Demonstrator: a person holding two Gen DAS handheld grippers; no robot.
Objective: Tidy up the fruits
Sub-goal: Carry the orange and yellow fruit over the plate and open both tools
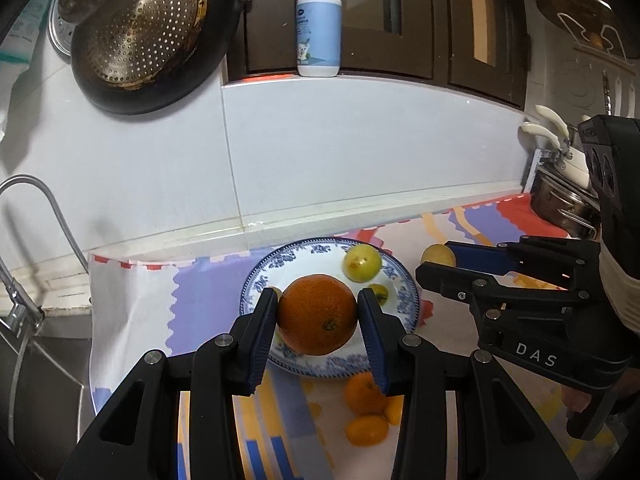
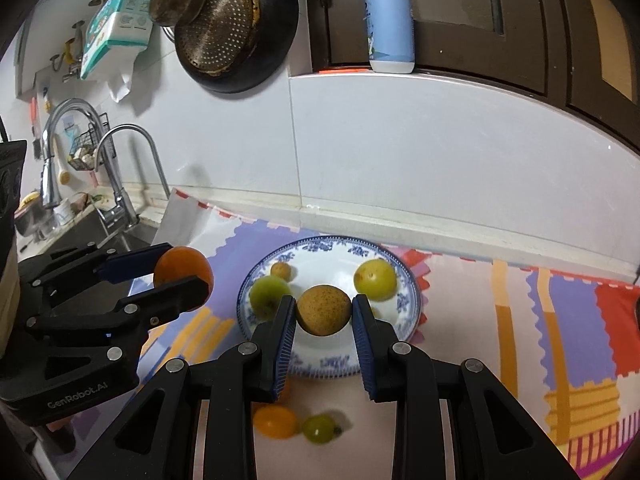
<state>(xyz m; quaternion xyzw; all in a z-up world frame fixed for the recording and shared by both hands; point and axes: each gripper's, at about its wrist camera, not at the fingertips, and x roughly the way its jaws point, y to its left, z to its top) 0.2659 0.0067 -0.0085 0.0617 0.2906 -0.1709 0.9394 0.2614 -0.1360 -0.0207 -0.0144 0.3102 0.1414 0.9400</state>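
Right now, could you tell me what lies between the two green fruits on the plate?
In the right wrist view, the brown fruit held by the right gripper sits between the green fruits.

Left wrist cam looks forward and down along its fingers, close over the blue-patterned plate (image 1: pixel 256 280), facing the tiled wall (image 1: pixel 360 152). Right wrist cam has the same heading from further right, equally close. Both share the plate (image 2: pixel 408 292), wall, soap bottle (image 1: pixel 319 28) and hanging pan (image 2: pixel 256 24), and each catches the other gripper at its edge.
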